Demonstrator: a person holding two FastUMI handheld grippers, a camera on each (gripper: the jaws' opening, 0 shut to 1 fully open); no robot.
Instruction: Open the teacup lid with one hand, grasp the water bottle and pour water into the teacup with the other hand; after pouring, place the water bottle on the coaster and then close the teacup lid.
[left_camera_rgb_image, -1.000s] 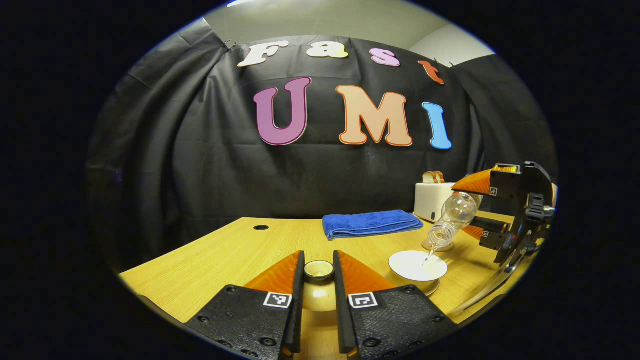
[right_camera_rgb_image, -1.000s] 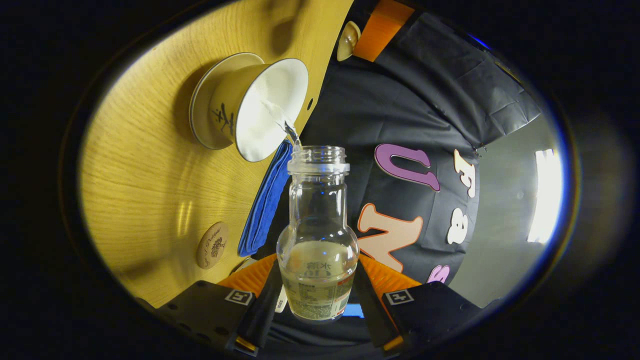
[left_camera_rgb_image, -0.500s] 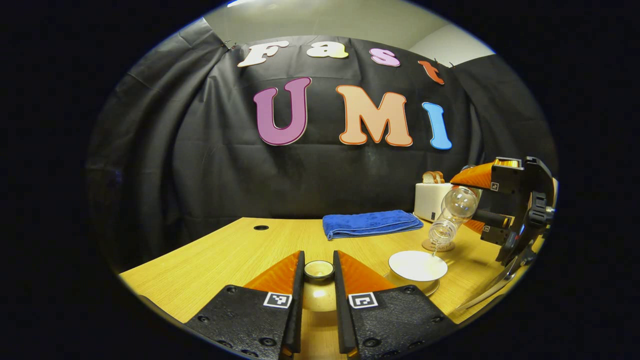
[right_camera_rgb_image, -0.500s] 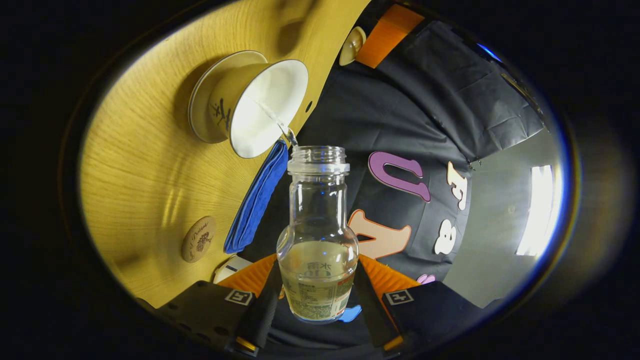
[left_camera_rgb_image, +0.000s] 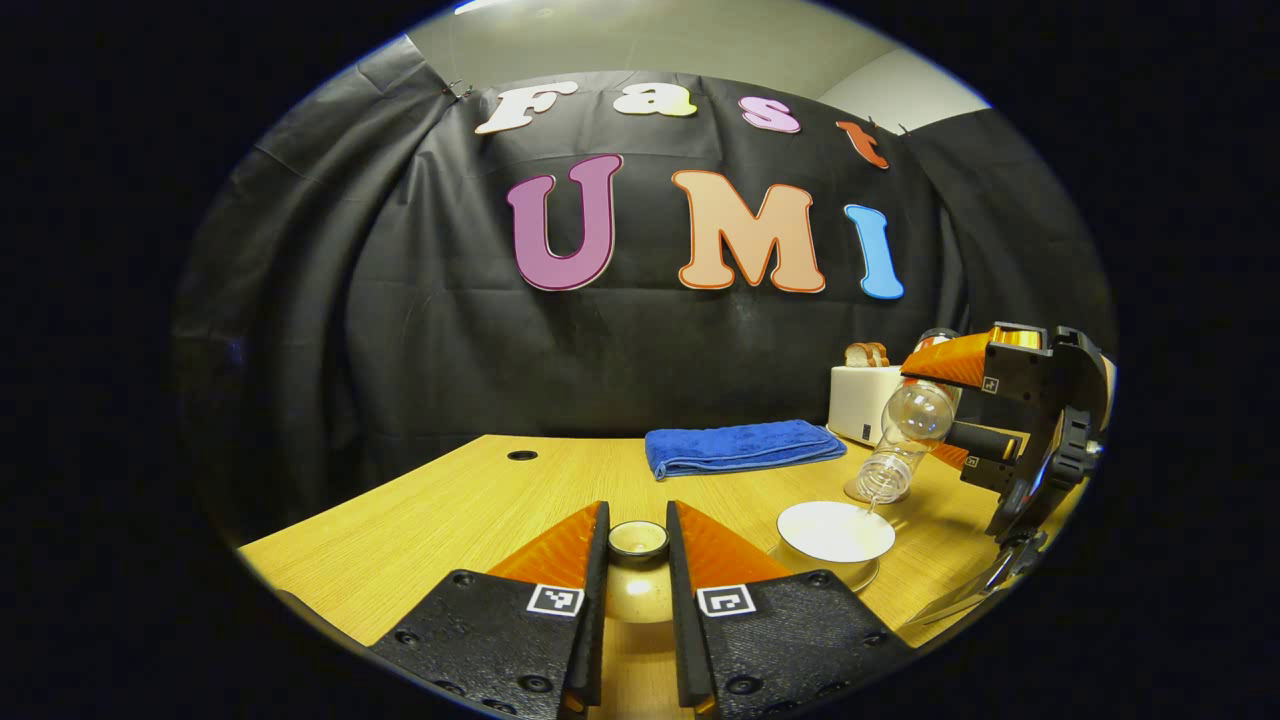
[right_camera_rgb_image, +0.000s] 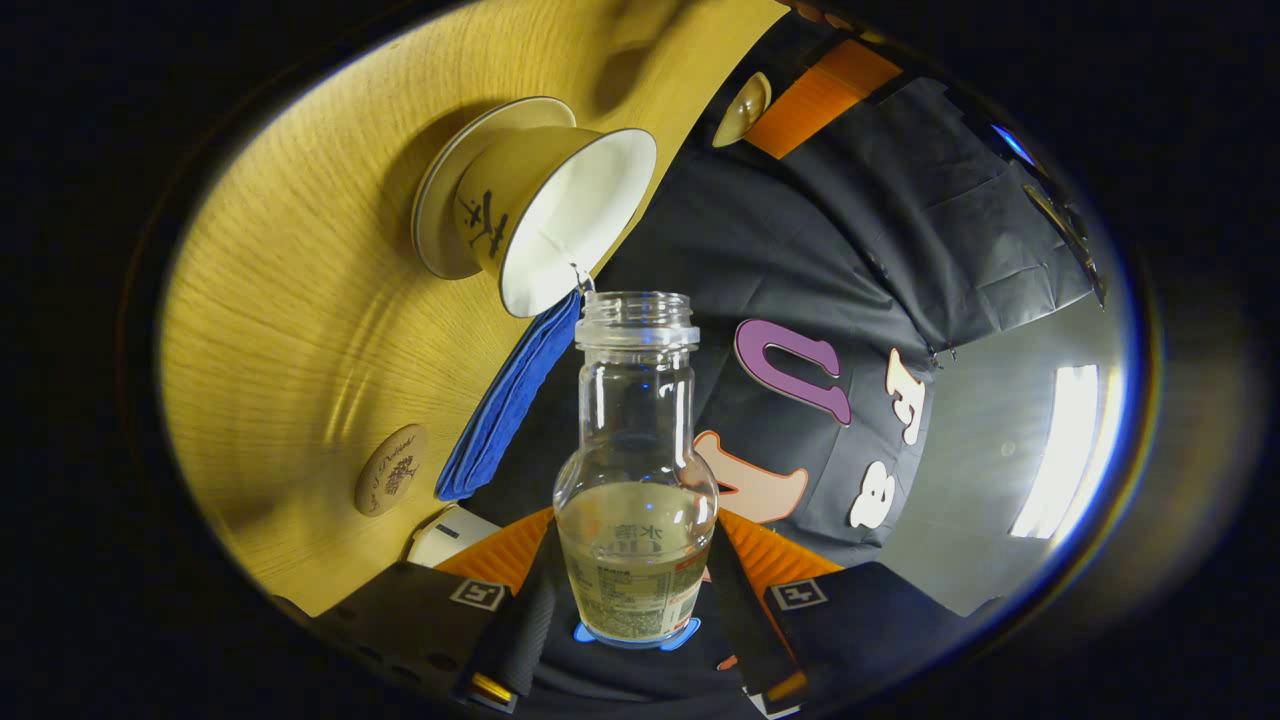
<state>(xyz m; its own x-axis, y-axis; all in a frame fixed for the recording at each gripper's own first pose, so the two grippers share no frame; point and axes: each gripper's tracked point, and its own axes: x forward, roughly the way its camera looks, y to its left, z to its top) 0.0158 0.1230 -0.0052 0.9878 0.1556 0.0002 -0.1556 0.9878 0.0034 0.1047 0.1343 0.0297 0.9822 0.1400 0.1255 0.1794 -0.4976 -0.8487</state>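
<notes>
My left gripper (left_camera_rgb_image: 637, 585) is shut on the teacup lid (left_camera_rgb_image: 638, 540), a beige lid with a round knob, held over the table. To its right the white teacup (left_camera_rgb_image: 835, 532) stands uncovered on its saucer. My right gripper (right_camera_rgb_image: 632, 585) is shut on the clear water bottle (right_camera_rgb_image: 634, 470), tipped with its mouth down at the teacup (right_camera_rgb_image: 565, 225). A thin stream runs from the bottle mouth into the cup. In the left gripper view the water bottle (left_camera_rgb_image: 905, 435) hangs tilted over the cup's right edge, held by the right gripper (left_camera_rgb_image: 1000, 420). The round coaster (right_camera_rgb_image: 390, 483) lies flat on the table.
A folded blue towel (left_camera_rgb_image: 742, 447) lies at the back of the wooden table (left_camera_rgb_image: 450, 510). A white toaster (left_camera_rgb_image: 865, 400) with bread stands behind the cup. A small cable hole (left_camera_rgb_image: 521, 455) sits in the tabletop at the left.
The right gripper has rotated the bottle back towards upright and shifted it slightly right; the stream has thinned. The left gripper holds the lid still.
</notes>
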